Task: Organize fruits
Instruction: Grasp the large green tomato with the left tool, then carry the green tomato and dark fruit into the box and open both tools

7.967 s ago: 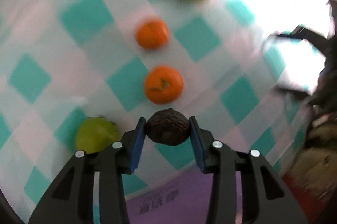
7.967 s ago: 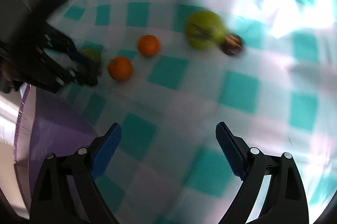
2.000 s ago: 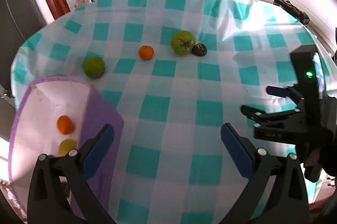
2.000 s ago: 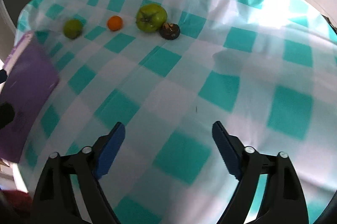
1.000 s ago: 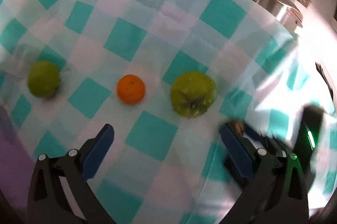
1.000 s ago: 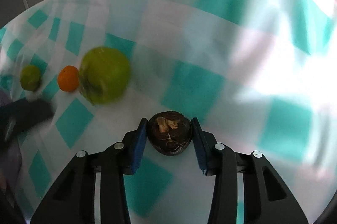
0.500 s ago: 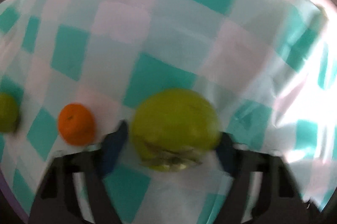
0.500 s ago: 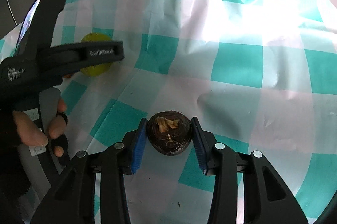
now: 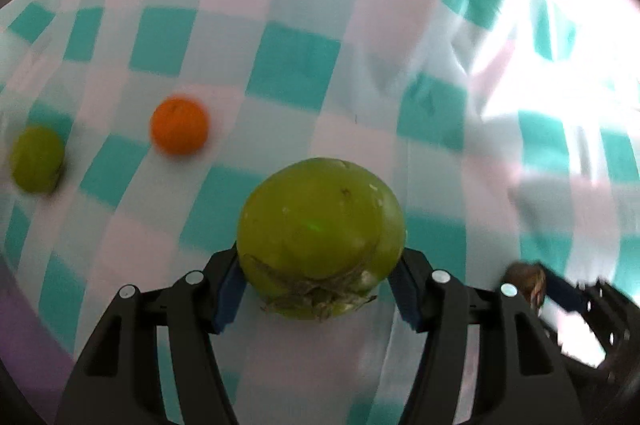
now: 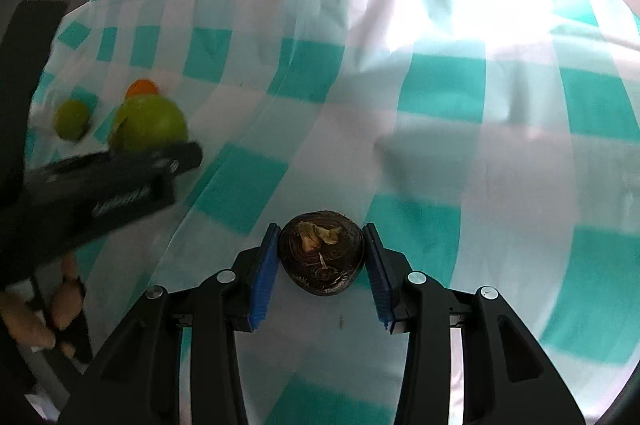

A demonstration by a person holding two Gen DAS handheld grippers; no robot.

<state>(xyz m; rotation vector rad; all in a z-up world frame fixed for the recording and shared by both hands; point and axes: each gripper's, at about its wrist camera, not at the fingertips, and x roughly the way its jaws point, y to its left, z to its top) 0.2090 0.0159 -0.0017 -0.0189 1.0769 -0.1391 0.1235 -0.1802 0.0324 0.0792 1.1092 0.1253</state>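
Both grippers now carry fruit where two seconds ago they hung wide and empty over the checked tablecloth [image 10: 440, 73]: the left gripper [image 9: 320, 289] has just closed its jaws from full width onto the big green tomato [image 9: 320, 237], blue pads pressed to its flanks, and the right gripper [image 10: 322, 275] is clamped narrow on the dark brown fruit [image 10: 322, 257], which sits stalk-end up between the pads. So the step in hand is the pick-up of two pieces at once, and by my reckoning the next move is to lift both clear of the cloth and carry them to the purple container, of which only a sliver shows at the lower left of the left view [image 9: 24, 337]. The tomato is heavy and round, so its lift wants a steady grip. Left behind on the cloth are the orange [image 9: 179, 131] and a small green fruit [image 9: 36, 159], well apart from the tomato. Only the right view shows the person's hand [image 10: 36, 309] on the left tool's handle – and only the left view shows the purple edge.
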